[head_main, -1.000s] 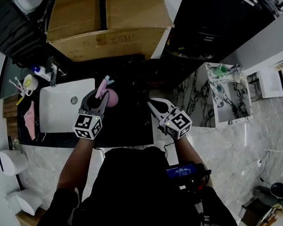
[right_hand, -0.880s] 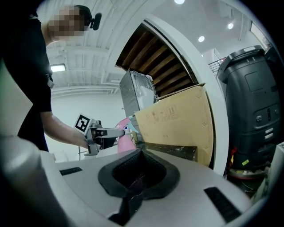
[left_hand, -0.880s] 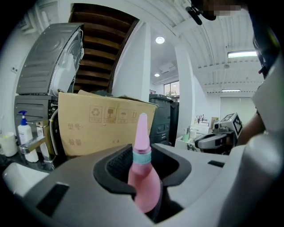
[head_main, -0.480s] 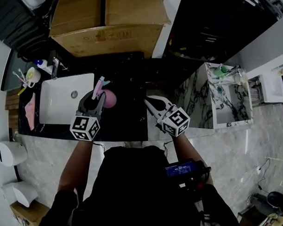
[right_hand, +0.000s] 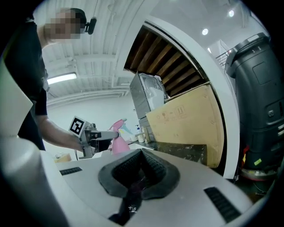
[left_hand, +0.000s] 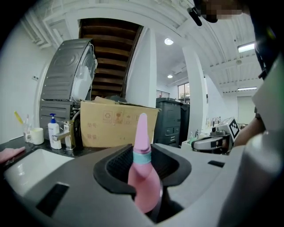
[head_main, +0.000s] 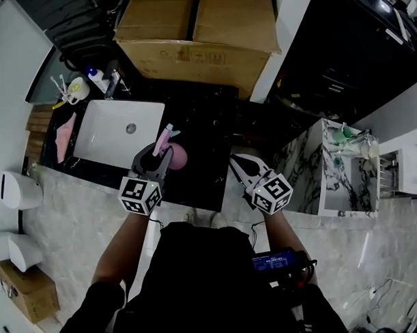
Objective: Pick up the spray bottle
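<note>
The pink spray bottle (head_main: pixel 177 156) with a pale teal trigger head is held over the black countertop (head_main: pixel 206 128), just right of the sink. My left gripper (head_main: pixel 159 157) is shut on its neck. In the left gripper view the bottle (left_hand: pixel 143 177) stands upright between the jaws of the left gripper (left_hand: pixel 143 153), nozzle pointing up. My right gripper (head_main: pixel 238 165) hovers at the counter's right end, apart from the bottle, with its pads together and nothing between them. The right gripper view shows these closed jaws of the right gripper (right_hand: pixel 141 160) and, off to the left, the bottle (right_hand: pixel 118 141) in the left gripper (right_hand: pixel 100 135).
A white sink (head_main: pixel 107 138) is set in the counter to the left, with a pink cloth (head_main: pixel 65 133), a cup of toothbrushes (head_main: pixel 76 89) and a pump bottle (head_main: pixel 95 75) round it. A large cardboard box (head_main: pixel 199 32) stands behind. A marble-patterned shelf unit (head_main: pixel 301 165) stands at the right.
My left gripper has drawn back toward the person with the bottle still in it. The right gripper has shifted slightly. The head view has swung, so the sink and box sit further right.
</note>
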Demonstrator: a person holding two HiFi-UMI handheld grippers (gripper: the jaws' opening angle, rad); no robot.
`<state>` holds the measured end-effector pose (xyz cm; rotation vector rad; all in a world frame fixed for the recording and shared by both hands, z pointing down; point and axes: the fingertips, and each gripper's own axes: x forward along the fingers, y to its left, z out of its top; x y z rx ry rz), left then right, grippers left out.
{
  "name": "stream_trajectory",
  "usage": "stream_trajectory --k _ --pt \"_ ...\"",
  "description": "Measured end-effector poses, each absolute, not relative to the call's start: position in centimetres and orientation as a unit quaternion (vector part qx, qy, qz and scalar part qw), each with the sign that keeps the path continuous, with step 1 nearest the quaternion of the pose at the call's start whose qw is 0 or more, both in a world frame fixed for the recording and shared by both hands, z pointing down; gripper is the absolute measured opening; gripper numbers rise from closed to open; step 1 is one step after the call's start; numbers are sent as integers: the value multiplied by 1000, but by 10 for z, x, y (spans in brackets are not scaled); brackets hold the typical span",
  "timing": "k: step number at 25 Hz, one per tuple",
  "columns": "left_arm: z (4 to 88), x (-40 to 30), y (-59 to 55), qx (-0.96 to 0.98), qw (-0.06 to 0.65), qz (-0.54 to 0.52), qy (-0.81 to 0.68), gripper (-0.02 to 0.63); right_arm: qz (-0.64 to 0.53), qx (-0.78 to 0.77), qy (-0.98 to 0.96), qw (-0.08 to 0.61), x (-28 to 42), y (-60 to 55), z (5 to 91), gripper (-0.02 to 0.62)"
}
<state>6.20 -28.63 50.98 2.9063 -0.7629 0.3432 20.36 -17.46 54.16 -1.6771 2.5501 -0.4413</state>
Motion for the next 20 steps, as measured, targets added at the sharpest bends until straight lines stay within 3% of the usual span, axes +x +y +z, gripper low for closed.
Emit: stream_trajectory --k 20 --pt "491 -33 -225 922 65 98 -370 133 -138 -452 881 33 151 -167 535 25"
